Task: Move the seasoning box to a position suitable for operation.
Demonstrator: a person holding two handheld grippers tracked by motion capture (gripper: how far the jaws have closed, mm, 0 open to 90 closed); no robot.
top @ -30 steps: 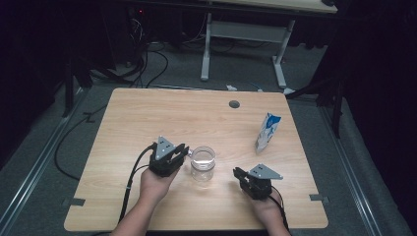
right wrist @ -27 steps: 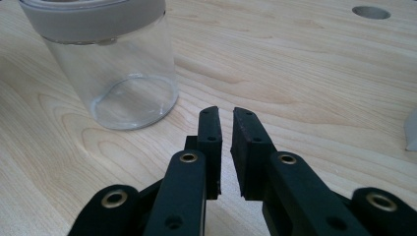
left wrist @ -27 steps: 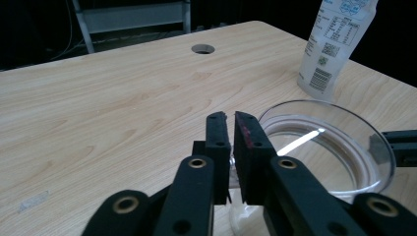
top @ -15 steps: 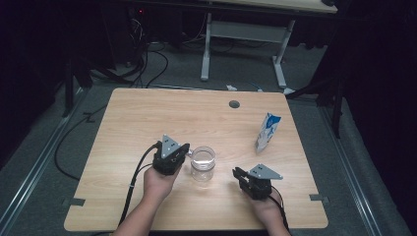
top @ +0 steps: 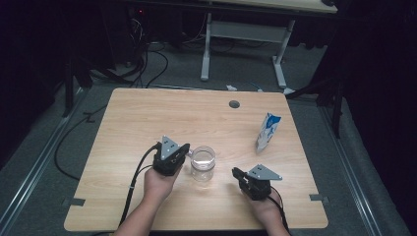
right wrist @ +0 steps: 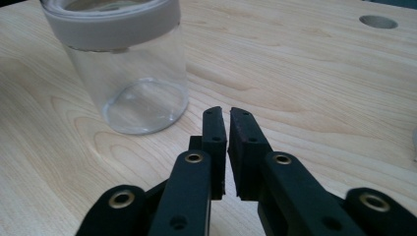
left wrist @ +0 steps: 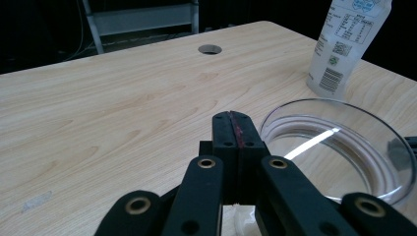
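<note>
Now Both Tools Closed Beside the Jar

Since a second ago the left tool (top: pixel 183 156) has been shut fully — its jaws are pressed together on nothing. The right tool (right wrist: pixel 227 123) has just been closing too; a thin slit is left, nothing between. Neither hand has been moved. A pause before the grasp is suggested. The jar (top: pixel 203 162) stands on the table (top: pixel 147 113) — just beside the left tool, apart from the right. A carton (top: pixel 267 132) stands farther off.
</note>
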